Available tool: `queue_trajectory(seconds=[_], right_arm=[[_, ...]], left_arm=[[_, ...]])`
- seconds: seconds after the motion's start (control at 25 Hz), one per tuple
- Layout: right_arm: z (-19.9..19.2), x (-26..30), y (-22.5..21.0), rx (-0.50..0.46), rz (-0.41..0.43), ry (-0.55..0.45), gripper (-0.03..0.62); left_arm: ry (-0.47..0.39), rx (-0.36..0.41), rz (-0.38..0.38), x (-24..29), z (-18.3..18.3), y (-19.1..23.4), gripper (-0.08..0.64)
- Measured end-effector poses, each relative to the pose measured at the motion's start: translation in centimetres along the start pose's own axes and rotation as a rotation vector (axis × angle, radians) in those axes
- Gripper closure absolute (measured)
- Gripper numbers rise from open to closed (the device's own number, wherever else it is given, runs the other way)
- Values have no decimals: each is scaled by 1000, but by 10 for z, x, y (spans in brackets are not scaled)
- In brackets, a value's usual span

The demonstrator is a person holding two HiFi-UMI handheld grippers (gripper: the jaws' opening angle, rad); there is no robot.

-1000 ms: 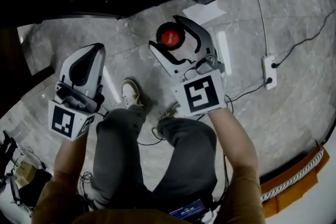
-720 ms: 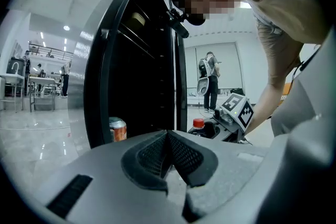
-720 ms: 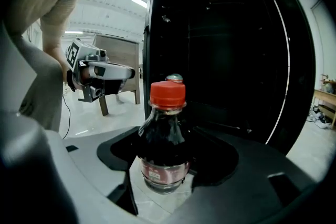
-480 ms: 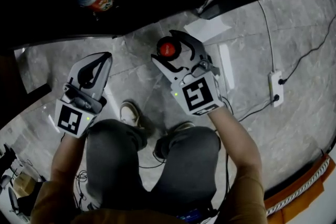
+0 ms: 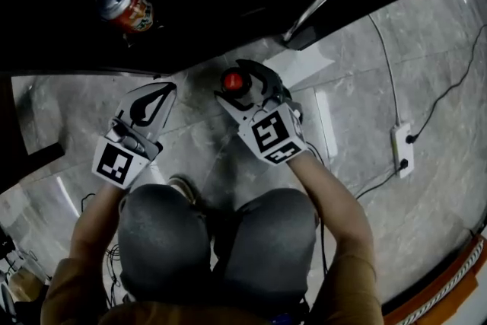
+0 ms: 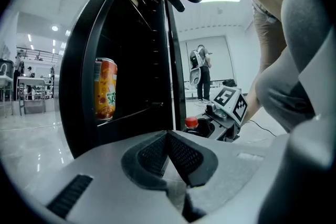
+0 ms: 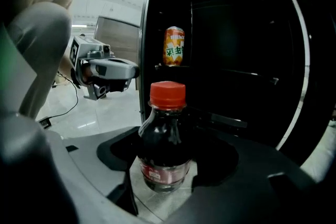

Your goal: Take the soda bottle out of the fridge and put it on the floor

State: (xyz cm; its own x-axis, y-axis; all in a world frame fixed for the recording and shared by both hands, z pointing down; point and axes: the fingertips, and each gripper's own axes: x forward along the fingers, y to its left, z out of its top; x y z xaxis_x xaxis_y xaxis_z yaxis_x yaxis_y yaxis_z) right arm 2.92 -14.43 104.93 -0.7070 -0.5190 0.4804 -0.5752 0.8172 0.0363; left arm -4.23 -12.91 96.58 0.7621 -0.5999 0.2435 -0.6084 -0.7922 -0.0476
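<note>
Two changes stand out over the last second: the person's knees are bent deeper, so that they now fill the near part of the head view and cover the shoes, and the right gripper (image 5: 245, 84) has been carried farther out and lower, its load looking smaller from above. From this it is judged that the dark plastic soda bottle with the red cap (image 7: 164, 136) is already out of the tall black fridge (image 7: 236, 60) and is being brought down to the grey marbled tile floor (image 5: 365, 186), just in front of the open cabinet. The bottle is pinched at its lower body between the right jaws. Whether its base has reached the tiles cannot be told. Release is judged to be the step left. The bottle's long axis is held upright, cap pointing up towards the head camera and base towards the floor, so only the cap is seen from above. The left gripper (image 5: 156, 99) is held to the left, its jaws pressed together on nothing. An orange drinks can (image 5: 124, 5) is left on a shelf in the fridge, at the far left.
</note>
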Motion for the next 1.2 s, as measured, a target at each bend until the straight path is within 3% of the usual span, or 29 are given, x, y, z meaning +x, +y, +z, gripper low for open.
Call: queue_trajectory(seconds=[0.44, 0.76, 1.2], right_arm=[[-61, 13, 14, 21, -37, 65, 293], [-85, 33, 7, 36, -79, 104, 293], [-80, 31, 9, 6, -66, 64, 293]], left_arm=[[18, -26, -35, 12, -32, -17, 558], [15, -53, 10, 3, -39, -4, 558], [31, -41, 5, 13, -47, -10, 558]])
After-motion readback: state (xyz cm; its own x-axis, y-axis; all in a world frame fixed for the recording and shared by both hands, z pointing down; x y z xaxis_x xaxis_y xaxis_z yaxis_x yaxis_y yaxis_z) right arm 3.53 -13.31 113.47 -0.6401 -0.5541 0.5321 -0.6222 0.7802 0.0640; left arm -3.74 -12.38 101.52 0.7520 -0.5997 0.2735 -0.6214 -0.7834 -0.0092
